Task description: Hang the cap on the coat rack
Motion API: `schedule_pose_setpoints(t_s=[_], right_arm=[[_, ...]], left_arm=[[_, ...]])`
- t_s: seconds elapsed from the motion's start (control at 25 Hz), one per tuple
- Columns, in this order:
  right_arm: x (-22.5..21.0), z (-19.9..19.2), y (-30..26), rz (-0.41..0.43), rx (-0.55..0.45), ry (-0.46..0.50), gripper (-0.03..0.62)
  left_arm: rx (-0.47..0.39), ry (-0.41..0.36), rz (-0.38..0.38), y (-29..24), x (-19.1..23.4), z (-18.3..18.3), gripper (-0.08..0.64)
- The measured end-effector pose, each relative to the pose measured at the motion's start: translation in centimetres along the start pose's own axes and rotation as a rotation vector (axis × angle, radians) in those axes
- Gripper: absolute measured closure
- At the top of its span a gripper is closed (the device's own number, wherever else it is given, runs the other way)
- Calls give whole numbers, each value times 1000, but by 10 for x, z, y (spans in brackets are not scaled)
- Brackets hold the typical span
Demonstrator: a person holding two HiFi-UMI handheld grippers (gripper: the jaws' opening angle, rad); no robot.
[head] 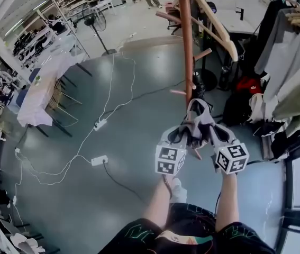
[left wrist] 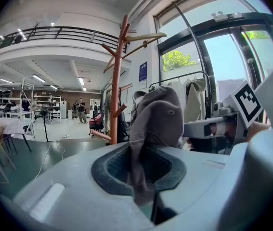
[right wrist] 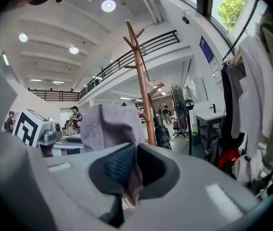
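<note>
A grey cap [head: 198,119] hangs stretched between both grippers, in front of the brown wooden coat rack [head: 186,46]. My left gripper [head: 183,135] is shut on one side of the cap's edge, and my right gripper [head: 211,133] is shut on the other side. In the left gripper view the cap [left wrist: 158,114] rises out of the closed jaws, with the coat rack [left wrist: 115,81] standing beyond it to the left. In the right gripper view the cap [right wrist: 111,126] is pinched the same way, and the coat rack [right wrist: 143,88] stands just behind it. The rack's pegs are above the cap.
A clothes rail with hanging garments [head: 290,62] stands at the right. White cables and a power strip [head: 99,160] lie on the grey floor at the left. A standing fan [head: 94,23] and tables [head: 38,97] are farther left. People stand far back.
</note>
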State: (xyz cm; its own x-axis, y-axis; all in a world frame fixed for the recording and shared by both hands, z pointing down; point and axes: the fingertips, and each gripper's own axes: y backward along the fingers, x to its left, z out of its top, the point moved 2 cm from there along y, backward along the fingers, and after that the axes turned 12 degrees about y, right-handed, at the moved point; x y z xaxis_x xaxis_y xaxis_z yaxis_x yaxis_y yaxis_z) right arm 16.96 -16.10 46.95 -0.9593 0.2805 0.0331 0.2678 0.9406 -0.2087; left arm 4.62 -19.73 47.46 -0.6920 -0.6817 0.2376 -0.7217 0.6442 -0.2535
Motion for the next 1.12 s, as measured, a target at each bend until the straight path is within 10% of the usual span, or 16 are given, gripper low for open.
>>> schedule_pose_setpoints(t_s=[0.72, 1.12], right_arm=[[-57, -15, -90, -107, 113, -75, 571], [-66, -34, -145, -11, 181, -97, 571]], left_arm=[[87, 84, -133, -112, 57, 3, 506], [133, 139, -62, -139, 92, -14, 506]])
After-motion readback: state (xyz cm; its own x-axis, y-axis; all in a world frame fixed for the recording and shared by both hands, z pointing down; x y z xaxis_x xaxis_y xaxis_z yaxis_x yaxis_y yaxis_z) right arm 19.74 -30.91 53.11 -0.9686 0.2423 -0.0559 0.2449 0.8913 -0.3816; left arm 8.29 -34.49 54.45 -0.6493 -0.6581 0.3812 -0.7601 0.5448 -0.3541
